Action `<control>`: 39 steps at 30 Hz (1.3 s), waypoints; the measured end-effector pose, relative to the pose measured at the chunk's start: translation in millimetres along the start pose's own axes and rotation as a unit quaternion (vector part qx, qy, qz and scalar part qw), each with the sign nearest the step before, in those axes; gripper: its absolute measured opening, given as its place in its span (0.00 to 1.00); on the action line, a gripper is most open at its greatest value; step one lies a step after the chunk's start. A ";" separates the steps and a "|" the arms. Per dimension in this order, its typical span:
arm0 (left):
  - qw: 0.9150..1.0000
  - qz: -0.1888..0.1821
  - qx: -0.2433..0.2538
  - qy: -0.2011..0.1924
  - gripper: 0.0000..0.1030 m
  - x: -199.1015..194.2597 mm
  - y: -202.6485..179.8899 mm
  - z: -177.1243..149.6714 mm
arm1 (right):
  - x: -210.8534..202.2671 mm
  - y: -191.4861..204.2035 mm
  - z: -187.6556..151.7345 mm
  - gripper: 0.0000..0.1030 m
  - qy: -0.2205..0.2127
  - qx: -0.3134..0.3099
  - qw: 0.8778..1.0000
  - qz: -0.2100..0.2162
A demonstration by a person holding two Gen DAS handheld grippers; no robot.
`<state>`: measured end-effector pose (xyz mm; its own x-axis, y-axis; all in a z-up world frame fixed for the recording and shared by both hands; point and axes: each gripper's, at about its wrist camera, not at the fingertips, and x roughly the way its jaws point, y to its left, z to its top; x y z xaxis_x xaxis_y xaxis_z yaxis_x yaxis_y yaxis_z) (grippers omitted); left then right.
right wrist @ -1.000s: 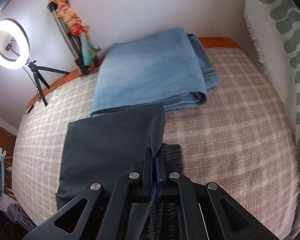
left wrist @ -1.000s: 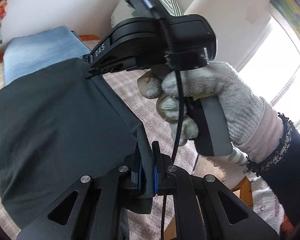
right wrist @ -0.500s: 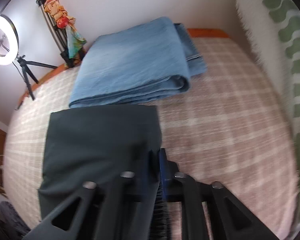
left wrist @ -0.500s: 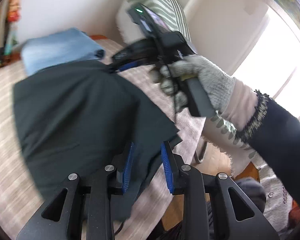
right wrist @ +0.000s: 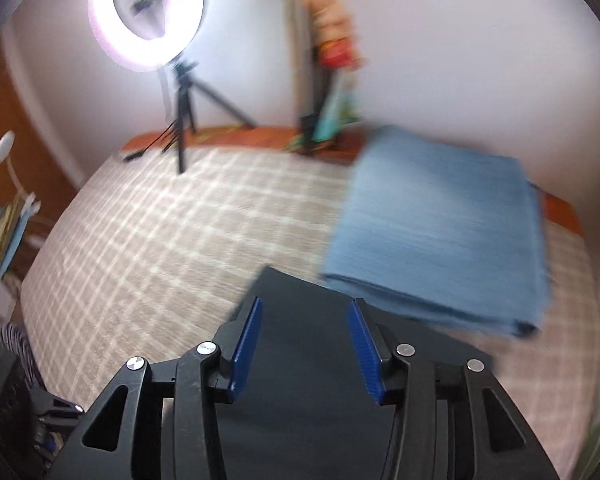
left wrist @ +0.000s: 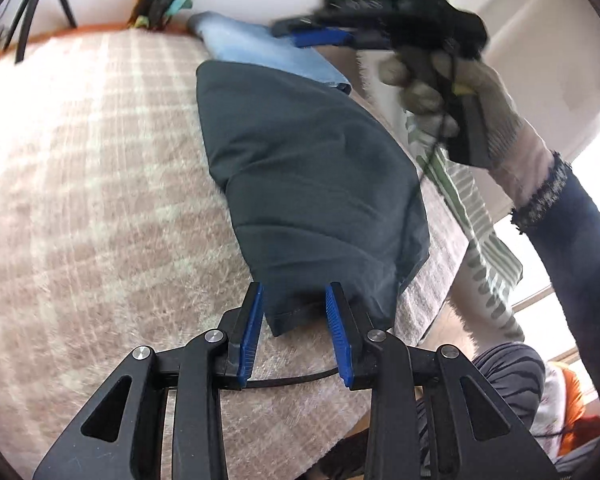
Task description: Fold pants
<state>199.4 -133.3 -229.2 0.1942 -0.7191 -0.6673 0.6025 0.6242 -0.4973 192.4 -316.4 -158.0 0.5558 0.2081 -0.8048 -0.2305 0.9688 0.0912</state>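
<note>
– What's nearest the left tool (left wrist: 296, 320)?
– One pair of dark pants (left wrist: 312, 176) on the plaid bed (left wrist: 88, 200), hem between its jaws, just spread, pads clear.
– And the right tool (right wrist: 306, 350)?
– Also just parted, over the pants. One folded blue cloth (right wrist: 444, 236) at two o'clock, one ring light (right wrist: 146, 12) at eleven.

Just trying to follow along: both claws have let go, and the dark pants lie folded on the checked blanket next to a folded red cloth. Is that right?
Not quite: the folded cloth beside the dark pants is light blue, not red, as the right wrist view shows. The rest holds: the left claw and right claw have just been opening and grip nothing, and the pants lie folded on the checked blanket.
</note>
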 end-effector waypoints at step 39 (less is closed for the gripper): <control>0.994 0.070 0.080 -0.020 0.10 -7.5 -34.2 -4.9 | 65.3 -1.4 23.9 0.41 0.015 0.027 0.999 -0.010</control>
<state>173.5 -147.7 -210.0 0.3136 -0.6429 -0.6988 0.6819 0.6646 -0.3054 248.1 -300.9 -196.6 0.5354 0.1846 -0.8242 -0.1761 0.9788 0.1048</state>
